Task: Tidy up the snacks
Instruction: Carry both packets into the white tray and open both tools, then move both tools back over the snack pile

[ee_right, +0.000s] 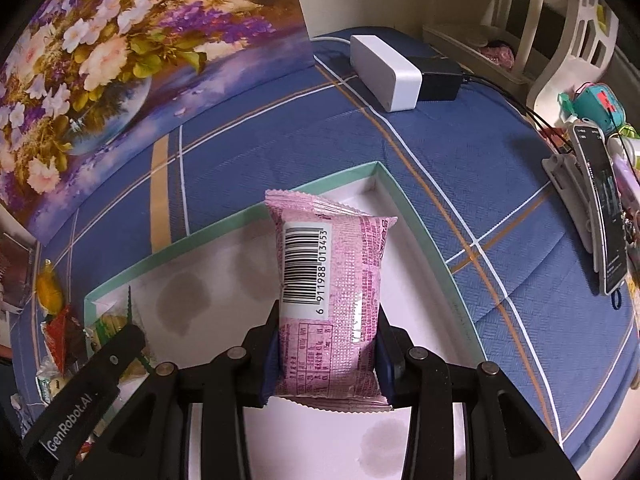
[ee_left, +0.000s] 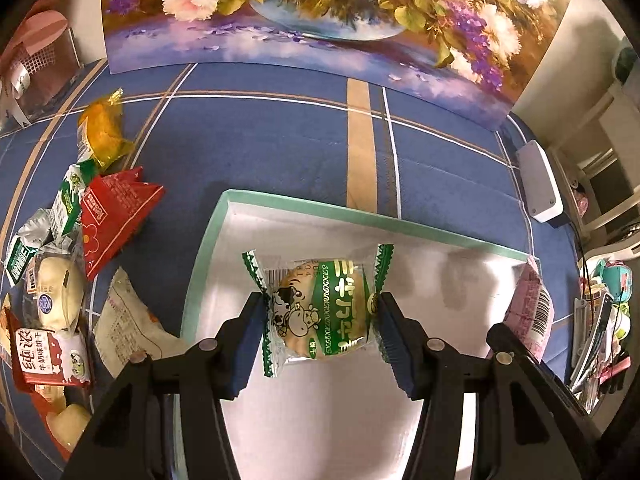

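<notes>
We see the green cow-print biscuit packet [ee_left: 320,312] clenched crosswise by the left gripper [ee_left: 322,318] and the pink barcoded wafer packet [ee_right: 332,300] gripped upright by the right gripper [ee_right: 326,354], both hanging above the white floor of the mint-rimmed box lid [ee_right: 424,224], which lies on the blue plaid cloth [ee_right: 280,140]. We judge the risks to be that the two grippers, working close together, knock each other, or that a packet let go too near the rim tips out toward the unsorted snack pile [ee_left: 60,280] beside the lid.
</notes>
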Demonstrator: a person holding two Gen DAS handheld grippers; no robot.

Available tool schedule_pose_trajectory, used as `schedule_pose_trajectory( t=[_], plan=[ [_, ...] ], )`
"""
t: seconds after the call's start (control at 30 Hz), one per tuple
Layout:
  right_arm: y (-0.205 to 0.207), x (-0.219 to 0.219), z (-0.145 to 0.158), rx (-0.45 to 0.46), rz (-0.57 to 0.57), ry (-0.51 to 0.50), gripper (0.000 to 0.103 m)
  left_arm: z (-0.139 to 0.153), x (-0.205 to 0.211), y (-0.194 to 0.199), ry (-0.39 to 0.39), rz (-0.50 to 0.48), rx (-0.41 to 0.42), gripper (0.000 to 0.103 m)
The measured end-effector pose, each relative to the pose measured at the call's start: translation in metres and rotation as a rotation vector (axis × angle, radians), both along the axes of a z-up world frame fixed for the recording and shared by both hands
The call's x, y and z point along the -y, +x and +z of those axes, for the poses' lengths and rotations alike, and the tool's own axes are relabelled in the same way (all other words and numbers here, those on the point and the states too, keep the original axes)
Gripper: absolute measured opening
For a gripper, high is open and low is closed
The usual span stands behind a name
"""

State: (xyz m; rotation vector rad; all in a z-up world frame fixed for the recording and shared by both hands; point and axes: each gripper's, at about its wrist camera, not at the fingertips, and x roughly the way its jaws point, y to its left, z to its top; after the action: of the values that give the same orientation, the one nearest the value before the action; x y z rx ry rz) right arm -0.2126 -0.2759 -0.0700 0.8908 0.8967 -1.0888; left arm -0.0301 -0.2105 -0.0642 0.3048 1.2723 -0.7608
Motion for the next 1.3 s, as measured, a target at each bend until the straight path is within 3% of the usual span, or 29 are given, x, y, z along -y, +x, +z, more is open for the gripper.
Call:
schedule_pose_trajectory(
  t=[0.03,0.13,0.4,0.43,0.5,0.53,0.73,0.9,1.07,1.3],
  plan=[
    [0.000,0.000,0.001,0.003,0.001,0.006,0.044,0.000,-0.001,0.001,0.001,0.006,-0.004,0.063],
    [-0.002,0.000,0.008,0.018,-0.002,0.003,0.045,0.005,-0.003,0.006,-0.019,0.016,-0.038,0.090],
    [-0.005,-0.006,0.036,0.008,-0.005,-0.044,0.046,0.040,-0.022,0.014,-0.049,0.027,0.003,0.090],
    [-0.004,-0.009,0.041,0.000,0.001,-0.060,0.048,0.046,-0.024,0.016,-0.052,0.033,0.005,0.090],
    [-0.002,-0.013,0.047,-0.010,0.013,-0.074,0.067,0.055,-0.031,0.014,-0.043,0.044,0.016,0.093],
    [-0.002,-0.016,0.048,-0.010,0.018,-0.076,0.071,0.056,-0.039,0.016,-0.035,0.057,0.026,0.096],
    [0.006,-0.036,0.047,-0.049,0.059,-0.060,0.071,0.046,-0.075,0.026,0.063,0.119,0.069,0.097],
    [0.017,-0.059,0.049,-0.056,0.098,-0.051,0.071,0.054,-0.104,0.026,0.097,0.186,0.121,0.097],
    [0.035,-0.087,0.056,-0.065,0.160,-0.068,0.071,0.053,-0.135,0.025,0.156,0.193,0.154,0.097],
    [0.053,-0.124,0.068,-0.045,0.220,-0.073,0.071,0.057,-0.183,0.035,0.172,0.246,0.143,0.097]
  ],
)
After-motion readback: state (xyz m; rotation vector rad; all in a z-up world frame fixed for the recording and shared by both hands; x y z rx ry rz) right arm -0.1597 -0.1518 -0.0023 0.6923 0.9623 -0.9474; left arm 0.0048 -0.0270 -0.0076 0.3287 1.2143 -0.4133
